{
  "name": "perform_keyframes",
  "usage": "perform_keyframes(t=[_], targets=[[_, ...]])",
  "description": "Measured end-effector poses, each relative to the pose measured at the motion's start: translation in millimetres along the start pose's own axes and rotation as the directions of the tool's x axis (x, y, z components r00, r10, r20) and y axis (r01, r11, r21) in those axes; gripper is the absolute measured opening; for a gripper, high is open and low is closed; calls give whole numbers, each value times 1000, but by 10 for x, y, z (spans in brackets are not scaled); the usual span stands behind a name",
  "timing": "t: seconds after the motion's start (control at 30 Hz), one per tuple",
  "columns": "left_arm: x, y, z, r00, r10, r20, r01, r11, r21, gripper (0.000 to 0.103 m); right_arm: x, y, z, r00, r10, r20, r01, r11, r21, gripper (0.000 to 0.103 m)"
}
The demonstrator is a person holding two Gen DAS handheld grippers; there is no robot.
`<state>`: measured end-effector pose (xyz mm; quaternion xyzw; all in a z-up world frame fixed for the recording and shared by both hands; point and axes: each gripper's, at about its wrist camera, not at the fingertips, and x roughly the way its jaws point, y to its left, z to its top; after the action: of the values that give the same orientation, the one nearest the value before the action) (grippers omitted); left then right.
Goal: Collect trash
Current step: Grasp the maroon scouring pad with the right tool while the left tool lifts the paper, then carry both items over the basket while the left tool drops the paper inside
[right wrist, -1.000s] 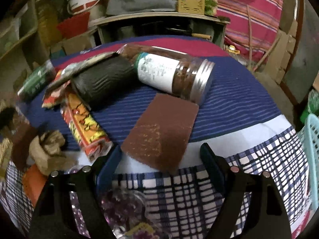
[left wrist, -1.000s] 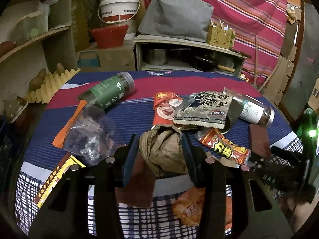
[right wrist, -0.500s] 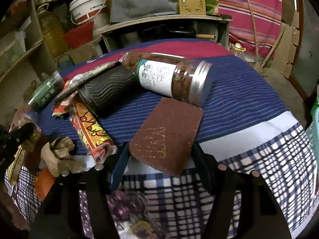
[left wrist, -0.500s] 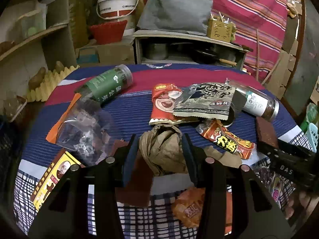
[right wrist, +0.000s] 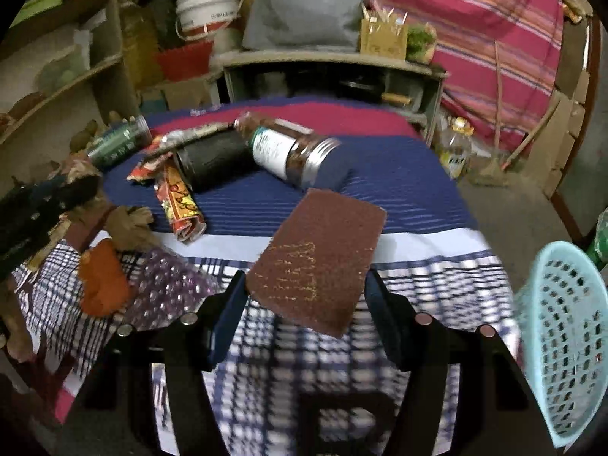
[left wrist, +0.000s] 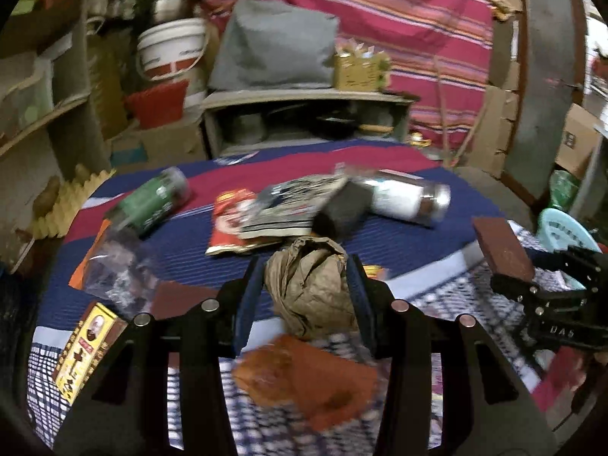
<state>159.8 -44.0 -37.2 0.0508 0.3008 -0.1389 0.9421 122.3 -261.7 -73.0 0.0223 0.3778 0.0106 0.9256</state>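
My left gripper (left wrist: 306,285) is shut on a crumpled brown paper ball (left wrist: 309,285) and holds it above the table. My right gripper (right wrist: 307,288) is shut on a flat brown scouring pad (right wrist: 319,262), lifted above the table's near edge; the pad also shows in the left wrist view (left wrist: 501,250). A light blue plastic basket (right wrist: 566,338) stands low at the right of the table. Snack wrappers (right wrist: 178,201), a spice jar (right wrist: 292,152) and a green jar (left wrist: 152,201) lie on the cloth.
An orange wrapper (left wrist: 304,376), a clear plastic bag (left wrist: 117,273), a yellow box (left wrist: 83,349) and a purple bag (right wrist: 167,285) lie near the front edge. Shelves (left wrist: 49,121) stand left; a low cupboard (left wrist: 304,114) stands behind the table.
Both grippers have risen and pulled back with their loads. The right gripper closed on the scouring pad and lifted it off the cloth. The blue basket has come into view.
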Motion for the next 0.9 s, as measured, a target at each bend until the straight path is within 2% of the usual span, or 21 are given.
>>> perform_keyframes(t=[0.17,0.4,0.53,0.9], targets=[[-197,-316,35,997,-68,41,68,998,1,44,-431,-335,-130,997,0,73,-3,999,42,63],[-229,-942,114,992,-112,66,109,993,52,44,-898,-900,-385,983,-89,163,74,993,93,63],[-128,-1305,126,986,-164,42,162,985,51,44,-1011,-1188,-520,974,-144,173,123,984,128,63],[139,-2410,141,965,-264,12,259,955,144,44,-1167,-2044,-890,940,-303,159,258,933,252,63]])
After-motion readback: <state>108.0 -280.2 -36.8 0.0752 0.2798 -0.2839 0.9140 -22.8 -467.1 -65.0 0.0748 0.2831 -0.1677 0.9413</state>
